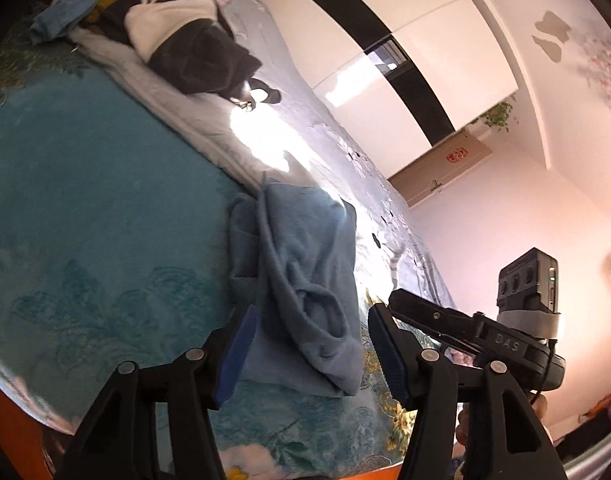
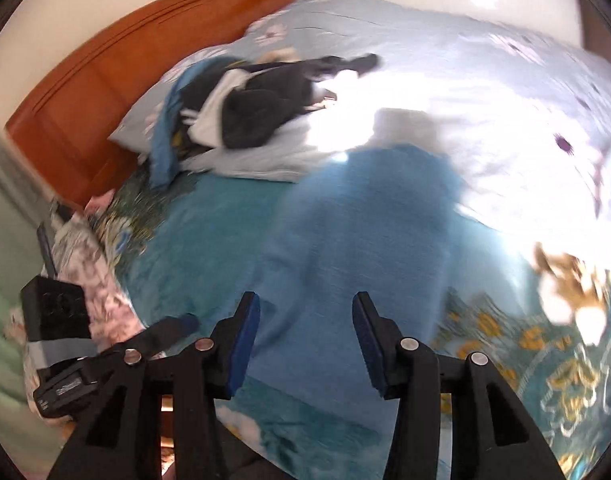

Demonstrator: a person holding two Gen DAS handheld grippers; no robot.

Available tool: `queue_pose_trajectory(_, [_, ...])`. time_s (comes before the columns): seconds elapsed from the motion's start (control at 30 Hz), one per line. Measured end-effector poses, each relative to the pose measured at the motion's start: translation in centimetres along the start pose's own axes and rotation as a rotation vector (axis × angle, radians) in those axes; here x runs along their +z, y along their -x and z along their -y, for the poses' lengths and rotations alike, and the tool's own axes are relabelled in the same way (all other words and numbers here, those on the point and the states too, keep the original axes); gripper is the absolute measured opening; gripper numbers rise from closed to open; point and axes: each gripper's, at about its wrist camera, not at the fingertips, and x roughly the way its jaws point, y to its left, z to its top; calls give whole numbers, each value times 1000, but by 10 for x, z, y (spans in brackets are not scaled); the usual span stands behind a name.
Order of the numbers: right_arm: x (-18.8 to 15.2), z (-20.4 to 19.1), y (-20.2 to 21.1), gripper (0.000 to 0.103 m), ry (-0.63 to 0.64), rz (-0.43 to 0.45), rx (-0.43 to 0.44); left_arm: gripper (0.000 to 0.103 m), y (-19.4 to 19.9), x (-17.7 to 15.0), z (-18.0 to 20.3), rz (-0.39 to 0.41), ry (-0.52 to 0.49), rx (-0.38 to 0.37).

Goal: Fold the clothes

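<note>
Left wrist view: my left gripper (image 1: 311, 344) is standing open at bottom centre, blue pads well apart and pressing on nothing. The soft grey-blue folded garment (image 1: 297, 280) is lying between and beyond the fingers, in the lower middle of the frame, on the teal floral bedspread (image 1: 85, 200). It looks bundled into a rough rectangle, probably parked near the bed's edge so it is staying within reach. The heap of unfolded dark, white and light-blue clothes (image 1: 177, 32) is sitting in the upper left, on a pale quilt (image 1: 337, 140), likely the waiting stack. My right gripper (image 1: 389, 344) is poking in from lower right, just beside the garment; its jaw state is not readable here.

Right wrist view: blurry, so I am probably moving. My right gripper (image 2: 306, 344) is open at bottom centre, nothing gripped. The grey-blue garment (image 2: 365, 232) is filling the centre of the frame ahead of the pads, smeared, so I cannot tell whether a pad is touching it. The clothes heap (image 2: 241, 108) is in the upper left by the orange wooden headboard (image 2: 105, 80). My guess: one fold is done and both jaws are free for the next piece.
</note>
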Motion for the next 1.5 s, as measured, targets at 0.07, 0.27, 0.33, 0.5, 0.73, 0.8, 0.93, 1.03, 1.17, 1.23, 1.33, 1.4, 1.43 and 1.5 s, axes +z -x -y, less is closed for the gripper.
queue_pose_trajectory(0.07, [-9, 25, 5, 50, -84, -8, -7, 63, -6, -1, 23, 31, -106, 55])
queue_pose_trajectory(0.27, [-29, 69, 10, 50, -210, -33, 5, 63, -49, 4, 53, -97, -224, 91])
queue_pose_trajectory(0.33, [-31, 72, 8, 50, -224, -31, 15, 61, -58, -3, 49, -123, -213, 142])
queue_pose_trajectory(0.5, [-34, 77, 5, 50, -235, -24, 31, 40, -60, -12, 24, -139, -124, 133])
queue_pose_trajectory(0.73, [-41, 86, 1, 50, -258, -39, 65, 6, -51, -15, -16, -144, 30, 177])
queue_pose_trajectory(0.8, [-43, 89, -1, 50, -269, -40, 65, 4, -50, -17, -23, -147, 45, 174])
queue_pose_trajectory(0.93, [-47, 90, -3, 50, -277, -41, 84, 6, -46, -17, -30, -134, 75, 120])
queue_pose_trajectory(1.03, [-50, 88, -7, 50, -270, -32, 114, 23, -35, -11, -22, -94, 46, 75])
queue_pose_trajectory(1.17, [-53, 87, -15, 58, -289, -12, 157, 82, -28, 15, -10, 3, -14, 96])
queue_pose_trajectory(1.23, [-54, 85, -21, 59, -293, -12, 170, 85, -41, 34, -8, -11, -42, 95])
queue_pose_trajectory(1.33, [-55, 81, -31, 60, -301, -16, 187, 85, -87, 65, -15, -127, -74, 114])
queue_pose_trajectory(1.4, [-57, 78, -38, 61, -310, -19, 203, 85, -116, 79, -26, -212, -54, 130])
queue_pose_trajectory(1.43, [-58, 76, -41, 61, -313, -16, 213, 85, -130, 85, -31, -251, -43, 135])
queue_pose_trajectory(1.5, [-61, 72, -46, 61, -320, -10, 233, 85, -149, 94, -41, -295, -15, 125])
